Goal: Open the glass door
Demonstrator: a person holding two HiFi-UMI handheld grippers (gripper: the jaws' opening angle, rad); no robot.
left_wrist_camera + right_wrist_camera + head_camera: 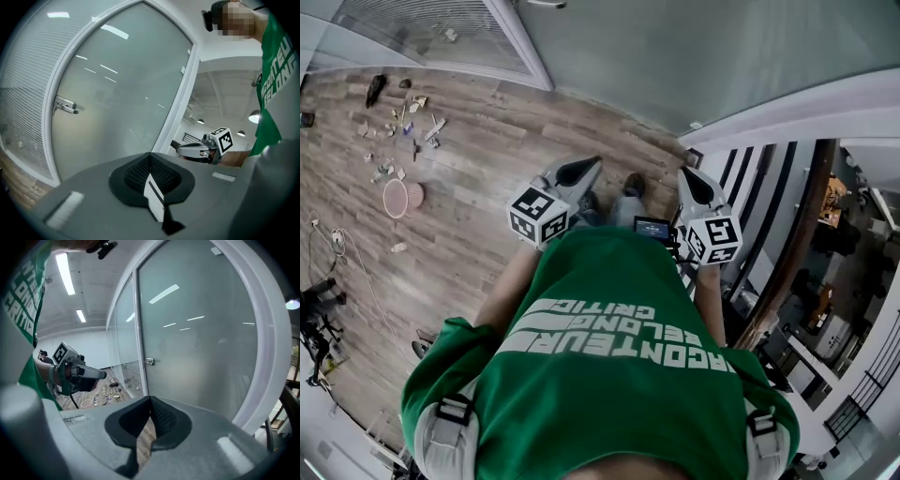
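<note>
Facing the glass door (197, 357), left gripper (586, 167) and right gripper (692, 178) seem shut.

My green shirt (619, 356) with its white lettering fills the lower middle of the head view. At upper left, small odds and ends (403, 122) lie scattered on the wood-plank floor (487, 197), with a pale ring (396, 198) just below them (a pinkish disc (415, 195) sits beside it). Cables (337, 244) trail along the left edge. Long ceiling lights (64, 273) glow at the upper left of the right gripper view.
</note>
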